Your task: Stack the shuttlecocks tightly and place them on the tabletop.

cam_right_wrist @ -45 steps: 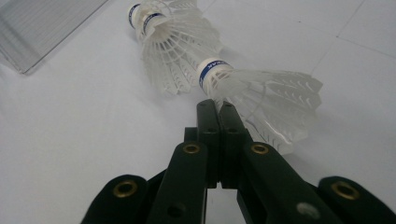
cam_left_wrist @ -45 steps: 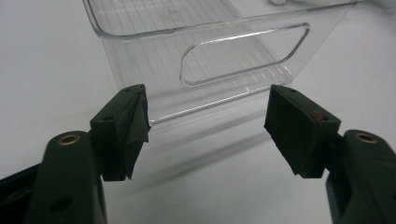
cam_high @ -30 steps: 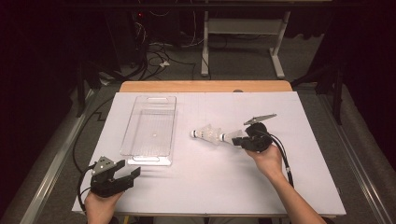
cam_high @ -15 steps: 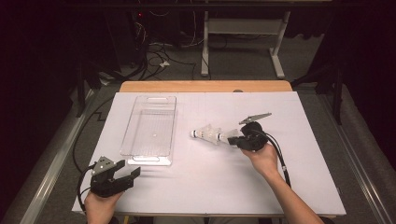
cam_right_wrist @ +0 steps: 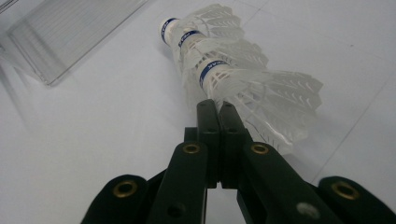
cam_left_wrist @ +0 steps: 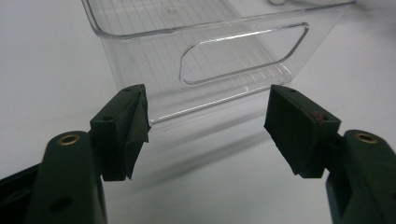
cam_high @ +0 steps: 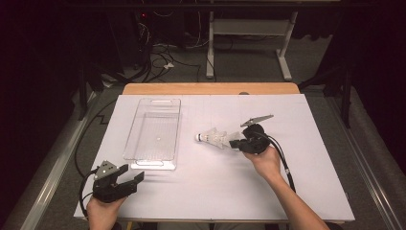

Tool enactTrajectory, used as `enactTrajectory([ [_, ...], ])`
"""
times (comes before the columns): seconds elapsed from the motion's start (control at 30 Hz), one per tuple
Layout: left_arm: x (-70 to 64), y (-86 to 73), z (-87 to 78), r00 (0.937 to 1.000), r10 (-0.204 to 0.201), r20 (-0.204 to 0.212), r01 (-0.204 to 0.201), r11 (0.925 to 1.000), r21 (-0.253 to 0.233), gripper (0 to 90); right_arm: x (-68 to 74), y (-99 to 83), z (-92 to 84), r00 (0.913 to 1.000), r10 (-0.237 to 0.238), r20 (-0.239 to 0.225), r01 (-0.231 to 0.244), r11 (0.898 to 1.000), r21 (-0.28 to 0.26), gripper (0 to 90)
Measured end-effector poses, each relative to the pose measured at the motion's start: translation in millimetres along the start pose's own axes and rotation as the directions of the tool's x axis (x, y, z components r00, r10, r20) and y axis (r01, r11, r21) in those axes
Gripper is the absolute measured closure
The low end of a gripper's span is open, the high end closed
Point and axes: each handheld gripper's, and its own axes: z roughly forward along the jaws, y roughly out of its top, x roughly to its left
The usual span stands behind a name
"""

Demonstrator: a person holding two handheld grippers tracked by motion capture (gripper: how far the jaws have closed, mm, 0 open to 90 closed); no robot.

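Shuttlecocks [cam_right_wrist: 224, 70] pinched in your right tongs [cam_right_wrist: 215, 109], not yet in the tray [cam_high: 154, 129]; left tongs [cam_left_wrist: 205, 126] spread, idle.

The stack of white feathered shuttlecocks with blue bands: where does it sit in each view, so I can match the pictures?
High view: the stack of white feathered shuttlecocks lies at table centre, right of the clear plastic tray, beside the right tongs.
Left gripper view: not in it; the tray's handled end wall is ahead.
Right gripper view: upper centre, cork ends away from the camera, just past the shut tongs.
Shared landmark: the clear tray.
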Motion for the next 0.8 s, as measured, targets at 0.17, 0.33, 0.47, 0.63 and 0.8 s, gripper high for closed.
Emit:
enactTrajectory([
  [0.17, 0.1, 0.1, 0.2, 1.0, 0.0, 0.001, 0.0, 1.0, 0.001, 31.4, 2.5, 3.4, 3.2, 0.9999, -0.007, -0.009, 0.007, 1.0, -0.004, 90.0],
  [0.33, 0.1, -0.1, 0.0, 1.0, 0.0, 0.003, 0.0, 1.0, -0.001, 31.4, 4.6, 6.6, 7.0, 0.9999, -0.005, -0.016, 0.005, 1.0, -0.005, 90.0],
  [0.47, 0.3, -0.1, 0.2, 1.0, 0.001, 0.005, -0.001, 1.0, -0.001, 31.4, 5.8, 8.4, 9.9, 0.9998, -0.006, -0.02, 0.006, 1.0, -0.004, 90.0],
  [0.63, 0.3, -0.2, -0.1, 1.0, -0.001, 0.004, 0.001, 1.0, -0.003, 31.3, 6.8, 10.1, 13.6, 0.9997, -0.005, -0.025, 0.005, 1.0, -0.002, 90.0],
  [0.8, 0.2, -0.1, -0.1, 1.0, 0.001, 0.004, -0.001, 1.0, -0.003, 31.3, 6.6, 10.6, 16.8, 0.9996, -0.002, -0.028, 0.002, 1.0, -0.005, 90.0],
])
